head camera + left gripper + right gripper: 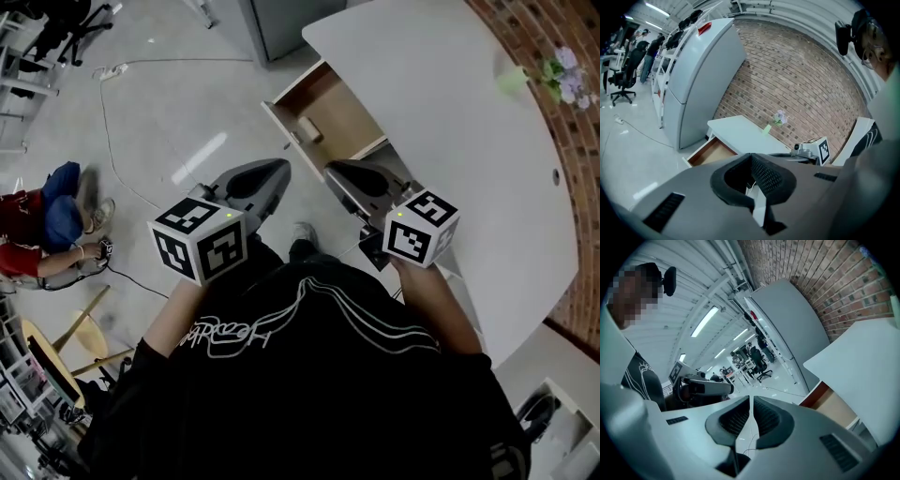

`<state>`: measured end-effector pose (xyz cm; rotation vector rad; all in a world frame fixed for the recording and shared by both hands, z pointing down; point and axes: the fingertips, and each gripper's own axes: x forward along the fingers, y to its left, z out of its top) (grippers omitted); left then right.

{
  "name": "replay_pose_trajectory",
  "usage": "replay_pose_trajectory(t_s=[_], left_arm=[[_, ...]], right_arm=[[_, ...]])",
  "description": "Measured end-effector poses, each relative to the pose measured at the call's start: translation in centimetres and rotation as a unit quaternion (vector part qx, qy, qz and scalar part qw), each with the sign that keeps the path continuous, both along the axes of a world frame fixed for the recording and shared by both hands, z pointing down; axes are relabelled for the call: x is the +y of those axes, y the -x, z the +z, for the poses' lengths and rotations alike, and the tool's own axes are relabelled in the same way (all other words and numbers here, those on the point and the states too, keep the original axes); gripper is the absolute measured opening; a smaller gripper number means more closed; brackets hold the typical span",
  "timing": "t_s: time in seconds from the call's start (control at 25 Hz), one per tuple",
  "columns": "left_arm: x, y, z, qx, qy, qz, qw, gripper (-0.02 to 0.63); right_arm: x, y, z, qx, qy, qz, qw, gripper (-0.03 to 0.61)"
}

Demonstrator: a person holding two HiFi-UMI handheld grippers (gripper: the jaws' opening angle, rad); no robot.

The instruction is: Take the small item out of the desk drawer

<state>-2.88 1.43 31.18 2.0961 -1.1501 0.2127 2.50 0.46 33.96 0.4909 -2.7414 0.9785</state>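
The wooden desk drawer [336, 120] stands pulled open under the white desk [469, 122]. A small tan item [310, 129] lies inside it near the front. My left gripper [279, 169] hovers over the floor just in front of the drawer, jaws shut and empty. My right gripper [335, 170] hangs beside it at the drawer's front right corner, also shut with nothing held. The left gripper view shows the shut jaws [751, 155] and the drawer [710, 152] ahead. In the right gripper view the shut jaws [751, 401] point past the drawer [830, 403].
A brick wall [562, 37] runs behind the desk, with a small flower [562, 75] at its far edge. A grey cabinet [281, 23] stands beyond the drawer. A cable [117, 122] lies on the floor. A person [47, 225] sits at left near a wooden stool [56, 347].
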Motion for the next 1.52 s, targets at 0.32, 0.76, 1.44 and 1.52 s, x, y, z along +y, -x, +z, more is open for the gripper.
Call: replay_pose_trajectory(t_s=[0.32,0.76,1.44,1.52], left_arm=[[-4.2,2.8,3.1,0.011,0.028,0.018,0.9994,0.021],[-11.2,7.7,11.5,0.013,0.101,0.078,0.9918,0.021],[-16.6,14.7,21.4,0.017,0.172,0.046,0.9838,0.021],[-16.6,15.1,22.1,0.014,0.178,0.054,0.9825,0.021]], right_arm=[[-4.5,2.4,3.8,-0.002,0.021,0.037,0.999,0.055],[-10.5,6.1,15.2,0.083,0.068,0.082,0.991,0.057],[-18.2,8.6,32.7,0.227,0.129,0.044,0.964,0.19],[-19.0,8.9,33.9,0.231,0.143,0.044,0.962,0.204]])
